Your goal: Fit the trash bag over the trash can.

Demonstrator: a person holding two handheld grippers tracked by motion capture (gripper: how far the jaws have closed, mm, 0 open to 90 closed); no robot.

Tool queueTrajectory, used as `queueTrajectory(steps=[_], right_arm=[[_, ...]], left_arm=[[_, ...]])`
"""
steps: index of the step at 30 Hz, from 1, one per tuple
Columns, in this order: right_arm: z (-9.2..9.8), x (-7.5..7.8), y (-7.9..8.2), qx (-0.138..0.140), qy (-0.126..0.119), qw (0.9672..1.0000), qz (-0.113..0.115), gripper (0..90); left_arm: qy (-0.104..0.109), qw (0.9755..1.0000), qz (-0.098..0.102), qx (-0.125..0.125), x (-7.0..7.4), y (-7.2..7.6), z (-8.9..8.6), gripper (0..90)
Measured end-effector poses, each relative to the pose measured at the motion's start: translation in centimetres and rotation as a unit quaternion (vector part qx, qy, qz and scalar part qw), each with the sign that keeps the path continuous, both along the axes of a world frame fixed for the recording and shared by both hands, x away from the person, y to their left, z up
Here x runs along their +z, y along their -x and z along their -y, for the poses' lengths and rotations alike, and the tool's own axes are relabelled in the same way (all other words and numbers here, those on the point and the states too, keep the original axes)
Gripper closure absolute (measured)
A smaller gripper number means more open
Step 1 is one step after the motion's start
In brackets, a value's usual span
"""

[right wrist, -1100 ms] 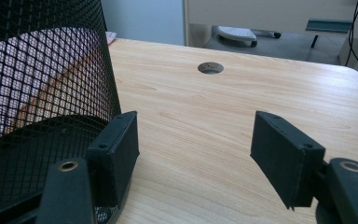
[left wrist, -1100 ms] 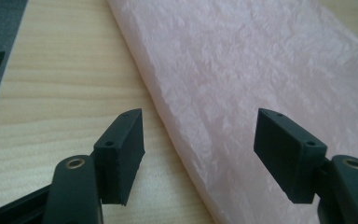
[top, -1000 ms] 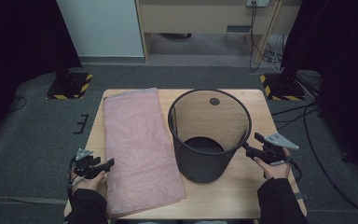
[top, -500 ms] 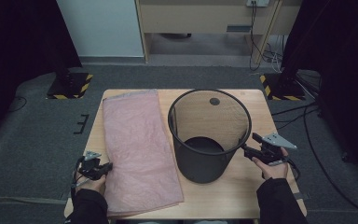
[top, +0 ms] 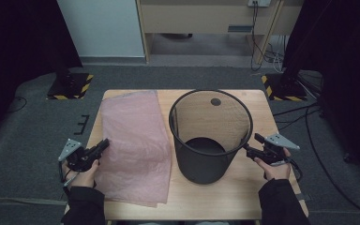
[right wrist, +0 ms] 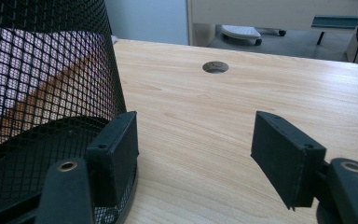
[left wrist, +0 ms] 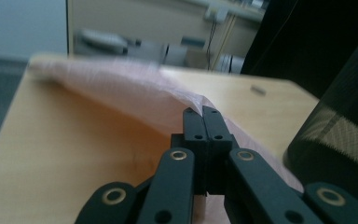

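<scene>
A pink plastic bag (top: 133, 145) lies flat on the left half of the wooden table (top: 258, 187). My left gripper (top: 104, 143) is at the bag's left edge. In the left gripper view its jaws (left wrist: 203, 112) are shut on the pink bag (left wrist: 135, 93), and the pinched edge is raised off the tabletop. A black mesh wastebasket (top: 211, 136) stands upright in the middle of the table. My right gripper (top: 251, 149) hovers just right of it, open. In the right gripper view its jaws (right wrist: 196, 140) hold nothing, and the left one sits close to the basket (right wrist: 42, 93) near its base.
A round cable hole (top: 215, 101) is in the table behind the basket. Bare wood (right wrist: 242, 93) stretches to the right of the basket. Black stands with striped bases (top: 70, 86) and cables (top: 309, 117) are on the grey floor around the table.
The left gripper's jaws have closed on the bag's left edge and the hand has risen, lifting that edge. The right gripper has stayed in place.
</scene>
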State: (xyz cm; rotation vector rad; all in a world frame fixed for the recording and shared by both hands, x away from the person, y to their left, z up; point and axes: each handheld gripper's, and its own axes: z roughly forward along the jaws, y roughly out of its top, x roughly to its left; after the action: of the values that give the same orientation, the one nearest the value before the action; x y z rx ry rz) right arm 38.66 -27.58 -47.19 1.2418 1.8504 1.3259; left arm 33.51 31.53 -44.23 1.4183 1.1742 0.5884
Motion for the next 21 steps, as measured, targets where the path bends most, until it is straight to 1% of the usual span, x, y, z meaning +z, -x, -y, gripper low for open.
queueTrajectory(steps=[2, 4, 7, 8, 9, 12, 14, 16, 17, 18, 21], right_arm=[[0.0, 0.0, 0.0, -0.001, -0.001, 1.0, 0.001, 31.3], [0.0, -0.1, 0.0, -0.002, 0.0, 1.0, 0.0, 31.3], [0.1, 0.0, 0.0, -0.002, 0.002, 1.0, -0.003, 31.3], [0.1, 0.0, 0.0, -0.002, 0.002, 1.0, -0.002, 31.3], [0.1, 0.0, 0.0, -0.004, -0.002, 1.0, -0.004, 31.3], [0.2, -0.1, 0.0, -0.001, 0.003, 1.0, -0.002, 31.3], [0.2, -0.1, 0.0, -0.001, 0.005, 1.0, -0.001, 31.3], [0.1, -0.2, -0.1, -0.001, 0.002, 1.0, 0.0, 31.3], [0.1, -0.2, -0.1, 0.0, 0.006, 1.0, -0.001, 31.4], [0.1, -0.2, -0.1, 0.001, 0.008, 1.0, 0.002, 31.5], [0.0, -0.3, -0.2, 0.002, 0.008, 1.0, 0.004, 31.5]], left_arm=[[0.009, 0.9995, 0.029, -0.004, 1.3, 0.1, 0.3, 90.0], [0.008, 0.9986, 0.052, -0.009, 2.6, 0.1, 0.7, 90.0], [0.018, 0.9966, 0.079, -0.01, 4.1, 0.2, 1.1, 90.0], [0.023, 0.9961, 0.084, -0.01, 4.4, 0.2, 1.2, 90.0], [0.028, 0.9953, 0.092, -0.008, 4.9, 0.3, 1.3, 90.0], [0.045, 0.9921, 0.117, 0.004, 6.3, 0.3, 1.5, 90.0], [0.051, 0.9905, 0.127, 0.012, 7.0, 0.1, 1.7, 90.0], [0.055, 0.989, 0.136, 0.019, 7.8, -0.3, 1.8, 90.0], [0.056, 0.9886, 0.138, 0.021, 8.0, -0.4, 1.9, 90.0], [0.058, 0.9879, 0.142, 0.023, 8.3, -0.6, 2.0, 90.0], [0.061, 0.9858, 0.154, 0.03, 9.1, -1.1, 2.2, 90.0]])
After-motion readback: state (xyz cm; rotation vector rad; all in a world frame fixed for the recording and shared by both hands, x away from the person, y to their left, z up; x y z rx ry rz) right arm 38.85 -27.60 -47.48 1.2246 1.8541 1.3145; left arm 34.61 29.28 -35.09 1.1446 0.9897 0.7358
